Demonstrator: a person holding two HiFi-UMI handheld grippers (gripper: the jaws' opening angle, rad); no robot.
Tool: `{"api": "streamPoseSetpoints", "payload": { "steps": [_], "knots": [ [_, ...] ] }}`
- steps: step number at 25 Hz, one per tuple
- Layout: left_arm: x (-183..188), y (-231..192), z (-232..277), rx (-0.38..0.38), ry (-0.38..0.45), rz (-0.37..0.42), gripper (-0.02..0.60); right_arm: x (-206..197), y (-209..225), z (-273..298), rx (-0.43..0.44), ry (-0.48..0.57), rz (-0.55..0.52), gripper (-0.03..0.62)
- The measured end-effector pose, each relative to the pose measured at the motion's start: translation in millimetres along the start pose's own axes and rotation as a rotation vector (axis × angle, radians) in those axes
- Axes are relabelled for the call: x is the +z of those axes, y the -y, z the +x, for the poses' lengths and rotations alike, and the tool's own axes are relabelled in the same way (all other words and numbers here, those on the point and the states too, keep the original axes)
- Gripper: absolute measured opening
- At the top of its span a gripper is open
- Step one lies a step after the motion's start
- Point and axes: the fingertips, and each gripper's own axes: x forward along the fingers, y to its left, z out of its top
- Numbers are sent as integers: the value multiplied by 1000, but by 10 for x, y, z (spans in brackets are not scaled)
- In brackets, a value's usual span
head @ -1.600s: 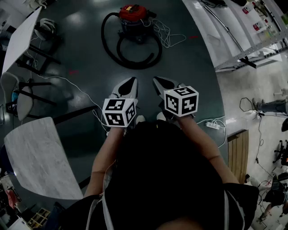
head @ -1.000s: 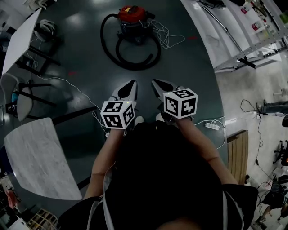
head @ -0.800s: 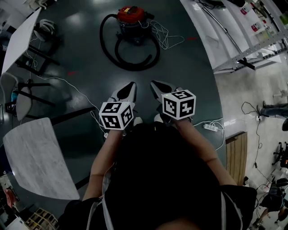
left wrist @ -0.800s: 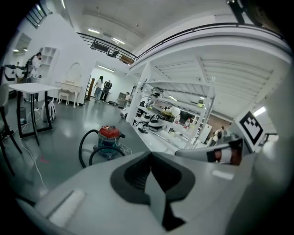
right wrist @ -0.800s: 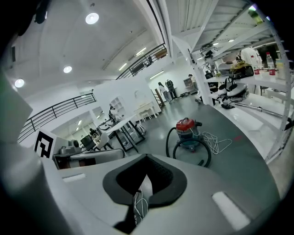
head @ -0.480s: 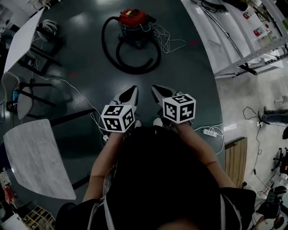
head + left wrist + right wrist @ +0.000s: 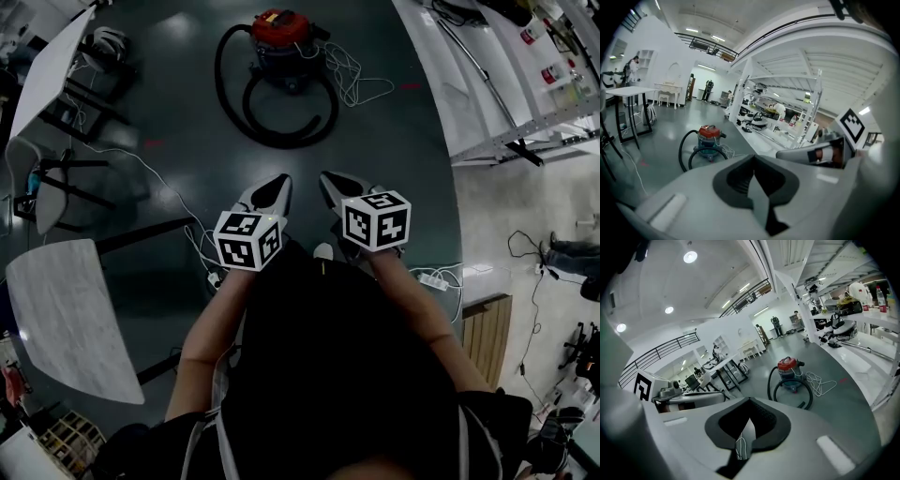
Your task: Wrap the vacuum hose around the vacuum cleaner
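The left hand-held gripper [image 7: 277,187] and right hand-held gripper [image 7: 330,183] have advanced together slightly toward the vacuum cleaner [image 7: 279,37].

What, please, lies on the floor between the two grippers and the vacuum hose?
Nothing: the head view shows only bare dark floor between the left gripper, the right gripper and the hose loop.

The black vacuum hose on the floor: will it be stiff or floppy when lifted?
Probably flexible: the black hose lies in curved loops. Its curves are wide, so it may spring back. Pulling it could drag the vacuum cleaner, since one end seems attached.
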Motion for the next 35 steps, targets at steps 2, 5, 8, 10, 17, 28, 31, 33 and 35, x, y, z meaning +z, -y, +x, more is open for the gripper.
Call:
{"api": "streamPoseSetpoints", "payload": {
  "steps": [2, 5, 8, 10, 17, 28, 31, 33, 35],
  "knots": [
    [-17, -10, 66, 5, -9, -6, 11, -1, 86, 19, -4, -5, 6, -5],
    [-12, -41, 138, -6, -17, 1, 11, 13, 169, 93, -12, -12, 12, -5],
    [6, -107, 197, -28, -27, 5, 11, 25, 203, 192, -21, -18, 18, -5],
    [21, -167, 268, -38, -34, 4, 11, 35, 233, 264, -27, -26, 17, -5],
    [145, -419, 597, -82, -71, 26, 11, 196, 332, 593, -49, -34, 36, -5],
    [438, -1145, 1052, -128, -130, 23, 11, 602, 418, 1361, -71, -78, 57, -5],
    [522, -1288, 1204, -147, -148, 25, 11, 713, 464, 1559, -82, -87, 63, -5],
    [556, -1332, 1306, -177, -166, 46, 11, 772, 503, 1699, -89, -91, 73, -5],
    [565, -1372, 1382, -200, -184, 75, 11, 804, 527, 1818, -96, -98, 81, -5]
  ]
}}
